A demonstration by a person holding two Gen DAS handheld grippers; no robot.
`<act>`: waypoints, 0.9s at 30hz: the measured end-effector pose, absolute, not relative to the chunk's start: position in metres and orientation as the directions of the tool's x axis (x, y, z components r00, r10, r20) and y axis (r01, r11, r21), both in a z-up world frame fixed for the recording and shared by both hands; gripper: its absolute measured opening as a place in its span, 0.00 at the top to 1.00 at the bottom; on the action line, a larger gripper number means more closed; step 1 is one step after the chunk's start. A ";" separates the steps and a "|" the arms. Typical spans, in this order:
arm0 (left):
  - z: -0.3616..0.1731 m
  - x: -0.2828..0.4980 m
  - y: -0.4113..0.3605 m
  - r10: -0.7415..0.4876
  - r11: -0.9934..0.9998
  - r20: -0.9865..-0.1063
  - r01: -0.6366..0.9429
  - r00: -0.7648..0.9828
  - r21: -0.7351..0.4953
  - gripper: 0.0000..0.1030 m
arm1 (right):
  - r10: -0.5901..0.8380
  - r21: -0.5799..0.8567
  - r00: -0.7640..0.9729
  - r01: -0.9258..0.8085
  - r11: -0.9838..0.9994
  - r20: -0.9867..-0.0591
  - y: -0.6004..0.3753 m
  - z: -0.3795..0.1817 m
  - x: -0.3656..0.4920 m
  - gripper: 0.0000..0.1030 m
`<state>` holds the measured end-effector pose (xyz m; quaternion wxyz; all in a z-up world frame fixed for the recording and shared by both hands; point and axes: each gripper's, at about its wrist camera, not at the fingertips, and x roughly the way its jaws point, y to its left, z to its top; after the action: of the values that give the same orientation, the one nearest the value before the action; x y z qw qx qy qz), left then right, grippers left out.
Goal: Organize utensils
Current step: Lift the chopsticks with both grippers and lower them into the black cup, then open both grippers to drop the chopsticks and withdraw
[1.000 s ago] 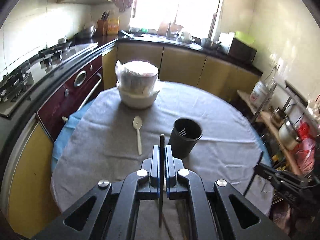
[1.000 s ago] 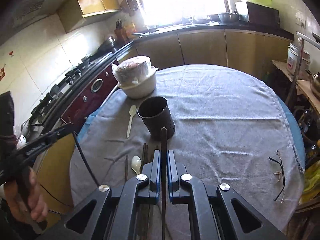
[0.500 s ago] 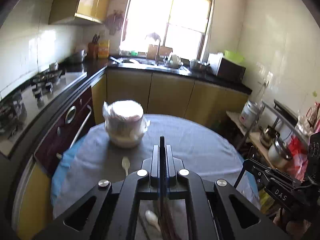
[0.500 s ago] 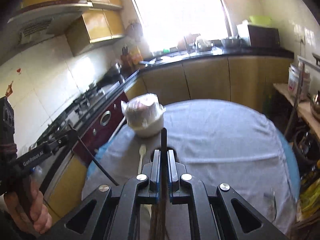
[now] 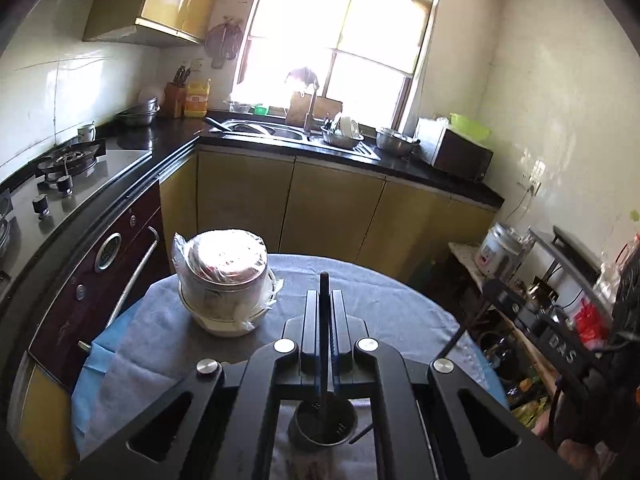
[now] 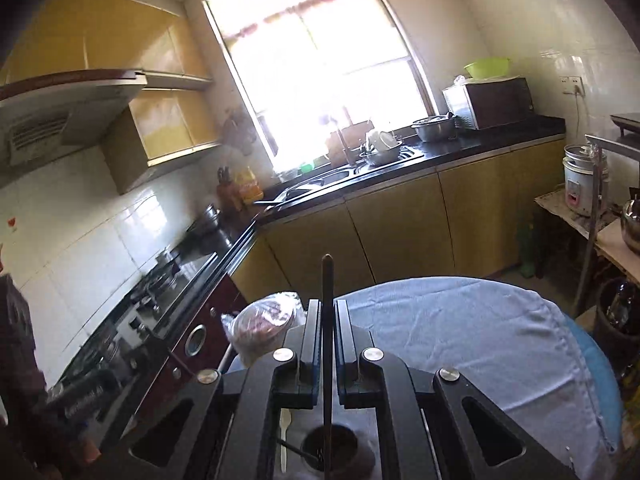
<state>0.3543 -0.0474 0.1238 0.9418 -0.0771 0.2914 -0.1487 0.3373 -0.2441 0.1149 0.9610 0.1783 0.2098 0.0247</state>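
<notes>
My left gripper (image 5: 325, 300) is shut on a dark chopstick (image 5: 324, 344) whose lower end hangs into the black utensil cup (image 5: 323, 426) right below the jaws. My right gripper (image 6: 328, 310) is shut on another dark chopstick (image 6: 327, 320) that also reaches down into the cup (image 6: 330, 446). A second thin stick leans into the cup from the left in the right wrist view. A white plastic spoon (image 6: 284, 436) lies on the cloth just left of the cup. Each gripper shows at the edge of the other's view.
A round table with a grey cloth (image 5: 400, 312) carries a plastic-wrapped pot on a white bowl (image 5: 224, 280) at the far left. Kitchen counters, a stove and an oven stand behind and left. A shelf with a rice cooker (image 5: 502, 254) is on the right.
Both grippers have tilted up and moved over the cup. The chopstick ends now hang inside it, and the table surface has dropped out of most of both views.
</notes>
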 end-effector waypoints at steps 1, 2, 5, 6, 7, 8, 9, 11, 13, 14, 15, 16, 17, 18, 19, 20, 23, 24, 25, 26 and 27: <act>0.119 0.356 -0.049 -0.326 0.944 -0.530 0.237 0.783 -0.229 0.96 | 0.119 0.354 0.910 0.032 0.935 -0.397 -0.244 0.112 0.342 0.94; 0.114 0.358 -0.051 -0.325 0.945 -0.534 0.239 0.781 -0.225 0.96 | 0.120 0.357 0.909 0.033 0.934 -0.399 -0.243 0.106 0.346 0.94; 0.098 0.363 -0.054 -0.326 0.945 -0.554 0.241 0.766 -0.222 0.96 | 0.125 0.364 0.897 0.042 0.930 -0.424 -0.241 0.081 0.359 0.94; 0.091 0.364 -0.054 -0.330 0.943 -0.562 0.241 0.758 -0.229 0.96 | 0.127 0.368 0.891 0.048 0.929 -0.436 -0.241 0.070 0.362 0.94; 0.088 0.364 -0.054 -0.334 0.942 -0.564 0.244 0.755 -0.230 0.96 | 0.124 0.366 0.886 0.055 0.929 -0.447 -0.241 0.062 0.364 0.94; 0.085 0.365 -0.055 -0.336 0.941 -0.566 0.246 0.753 -0.231 0.96 | 0.128 0.368 0.881 0.056 0.928 -0.456 -0.242 0.055 0.366 0.94; 0.082 0.365 -0.055 -0.332 0.943 -0.570 0.242 0.751 -0.230 0.96 | 0.136 0.373 0.876 0.054 0.926 -0.463 -0.243 0.046 0.367 0.94; 0.076 0.366 -0.055 -0.329 0.944 -0.576 0.237 0.748 -0.231 0.96 | 0.131 0.370 0.863 0.068 0.926 -0.487 -0.245 0.030 0.369 0.94; 0.072 0.368 -0.055 -0.332 0.943 -0.586 0.238 0.739 -0.234 0.96 | 0.144 0.384 0.854 0.070 0.921 -0.500 -0.247 0.018 0.371 0.94; 0.069 0.369 -0.056 -0.334 0.942 -0.592 0.241 0.733 -0.233 0.96 | 0.152 0.393 0.847 0.071 0.917 -0.509 -0.248 0.012 0.372 0.94; 0.066 0.369 -0.056 -0.326 0.945 -0.600 0.232 0.731 -0.230 0.96 | 0.166 0.404 0.841 0.067 0.912 -0.515 -0.249 0.008 0.373 0.94; 0.064 0.370 -0.055 -0.325 0.945 -0.605 0.230 0.727 -0.231 0.96 | 0.171 0.408 0.838 0.066 0.911 -0.519 -0.250 0.004 0.372 0.94; 0.061 0.370 -0.056 -0.330 0.944 -0.611 0.235 0.720 -0.233 0.96 | 0.167 0.401 0.834 0.070 0.913 -0.526 -0.250 0.001 0.372 0.94; 0.058 0.369 -0.057 -0.330 0.944 -0.615 0.237 0.716 -0.231 0.96 | 0.174 0.399 0.826 0.066 0.915 -0.536 -0.249 -0.002 0.372 0.94; 0.057 0.368 -0.057 -0.326 0.945 -0.621 0.234 0.713 -0.228 0.96 | 0.187 0.406 0.822 0.058 0.912 -0.539 -0.249 -0.005 0.371 0.94; 0.053 0.368 -0.057 -0.325 0.946 -0.632 0.236 0.703 -0.224 0.96 | 0.201 0.415 0.816 0.051 0.909 -0.541 -0.249 -0.008 0.371 0.94; 0.049 0.363 -0.057 -0.323 0.946 -0.645 0.242 0.692 -0.215 0.93 | 0.226 0.426 0.800 0.041 0.904 -0.556 -0.249 -0.012 0.367 0.91; 0.047 0.362 -0.057 -0.315 0.949 -0.655 0.239 0.687 -0.205 0.91 | 0.235 0.435 0.798 0.037 0.900 -0.555 -0.250 -0.014 0.365 0.91; 0.047 0.361 -0.056 -0.308 0.951 -0.663 0.233 0.682 -0.203 0.84 | 0.233 0.436 0.797 0.042 0.899 -0.558 -0.250 -0.013 0.363 0.91; 0.045 0.360 -0.055 -0.303 0.953 -0.673 0.225 0.675 -0.203 0.72 | 0.238 0.438 0.792 0.041 0.898 -0.562 -0.251 -0.013 0.362 0.90; 0.044 0.356 -0.051 -0.300 0.954 -0.679 0.215 0.670 -0.209 0.66 | 0.257 0.450 0.782 0.033 0.893 -0.568 -0.252 -0.014 0.360 0.86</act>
<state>0.3559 -0.0514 0.0441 0.9121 -0.0557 0.3809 -0.1412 0.3596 -0.2518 -0.0136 0.9170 0.2235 0.3248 0.0611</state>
